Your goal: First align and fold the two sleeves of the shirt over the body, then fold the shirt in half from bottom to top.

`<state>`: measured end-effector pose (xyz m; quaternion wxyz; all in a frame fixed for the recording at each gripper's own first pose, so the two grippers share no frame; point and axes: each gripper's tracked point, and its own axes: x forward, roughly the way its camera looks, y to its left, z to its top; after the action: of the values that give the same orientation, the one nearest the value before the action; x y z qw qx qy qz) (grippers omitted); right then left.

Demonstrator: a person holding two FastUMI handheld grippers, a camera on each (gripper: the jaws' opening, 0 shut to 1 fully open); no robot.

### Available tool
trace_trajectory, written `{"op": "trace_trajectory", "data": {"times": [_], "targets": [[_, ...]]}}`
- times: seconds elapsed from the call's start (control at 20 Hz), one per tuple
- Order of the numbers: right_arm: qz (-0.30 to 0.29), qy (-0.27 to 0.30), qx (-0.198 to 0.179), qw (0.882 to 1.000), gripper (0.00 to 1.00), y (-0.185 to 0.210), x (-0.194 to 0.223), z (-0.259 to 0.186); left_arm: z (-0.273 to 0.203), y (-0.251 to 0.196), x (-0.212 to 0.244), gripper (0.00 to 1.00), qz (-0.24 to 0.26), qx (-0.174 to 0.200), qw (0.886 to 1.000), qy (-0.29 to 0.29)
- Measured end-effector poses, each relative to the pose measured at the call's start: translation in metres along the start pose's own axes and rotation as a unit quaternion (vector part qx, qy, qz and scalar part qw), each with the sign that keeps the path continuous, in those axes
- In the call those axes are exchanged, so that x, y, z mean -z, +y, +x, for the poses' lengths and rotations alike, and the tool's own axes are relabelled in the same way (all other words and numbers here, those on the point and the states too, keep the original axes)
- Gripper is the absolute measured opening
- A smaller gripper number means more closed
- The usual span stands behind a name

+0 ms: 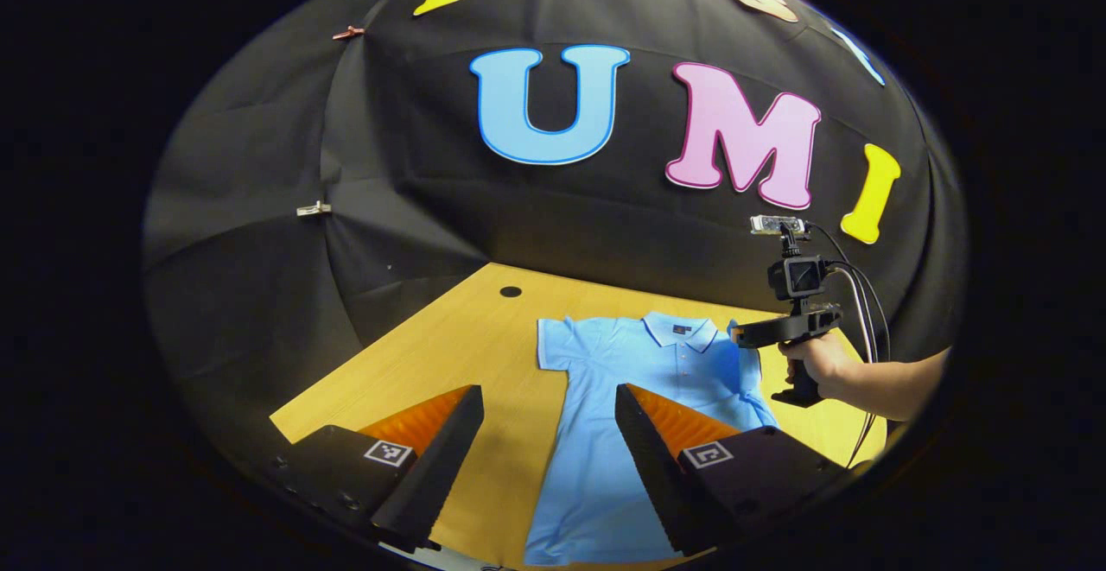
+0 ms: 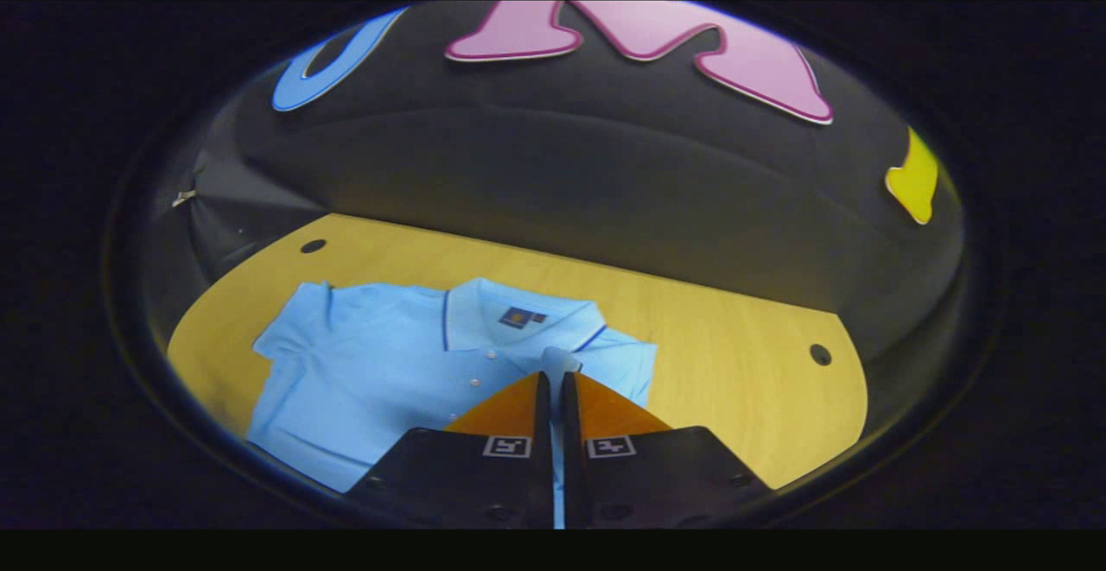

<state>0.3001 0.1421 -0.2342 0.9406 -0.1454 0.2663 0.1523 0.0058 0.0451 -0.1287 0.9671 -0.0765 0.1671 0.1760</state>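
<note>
Light-blue cotton polo shirt lay flat, collar up-frame, on the yellow wooden counter. Right claw was clenched on the sleeve, pinched between its fingers; left claw hung released, lower centre. Best to carry the sleeve low across the body, keeping its edge aligned.

A recording booth, probably in a lab: black cloth walls clipped together enclose a wooden surface with cable holes.
</note>
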Motion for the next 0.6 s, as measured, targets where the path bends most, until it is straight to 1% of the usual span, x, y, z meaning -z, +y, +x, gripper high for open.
{"op": "trace_trajectory", "data": {"times": [0.05,0.1,0.15,0.25,0.3,0.35,0.4,0.5,0.6], "targets": [[0.002,-0.004,-0.023,1.0,0.19,0.018,0.001,0.001,-0.002,0.004,0.001,0.98,0.003,-0.005,1.0,-0.001],[0.005,-0.004,-0.048,0.999,0.12,0.035,0.004,-0.003,-0.002,0.009,0.003,0.98,0.004,-0.009,1.0,0.0],[0.009,-0.002,-0.068,0.998,0.28,0.046,0.008,-0.006,-0.003,0.012,0.005,0.98,0.003,-0.011,1.0,0.002],[0.021,-0.002,-0.095,0.995,0.62,0.058,0.014,-0.018,0.0,0.016,0.008,0.98,-0.004,-0.013,1.0,0.006],[0.024,-0.004,-0.099,0.995,0.79,0.058,0.017,-0.025,0.003,0.016,0.007,0.98,-0.008,-0.012,1.0,0.006],[0.022,-0.006,-0.095,0.995,0.96,0.052,0.019,-0.031,0.006,0.015,0.006,0.98,-0.011,-0.01,1.0,0.005],[0.018,-0.009,-0.087,0.996,0.95,0.042,0.023,-0.041,0.011,0.013,0.004,0.98,-0.011,-0.007,1.0,0.002],[0.021,-0.019,-0.069,0.997,0.98,0.019,0.028,-0.064,0.03,0.009,-0.006,0.98,-0.005,0.003,1.0,-0.006],[0.026,-0.028,-0.06,0.997,0.98,0.003,0.031,-0.085,0.05,0.006,-0.013,0.98,-0.005,0.013,1.0,-0.01]]}}
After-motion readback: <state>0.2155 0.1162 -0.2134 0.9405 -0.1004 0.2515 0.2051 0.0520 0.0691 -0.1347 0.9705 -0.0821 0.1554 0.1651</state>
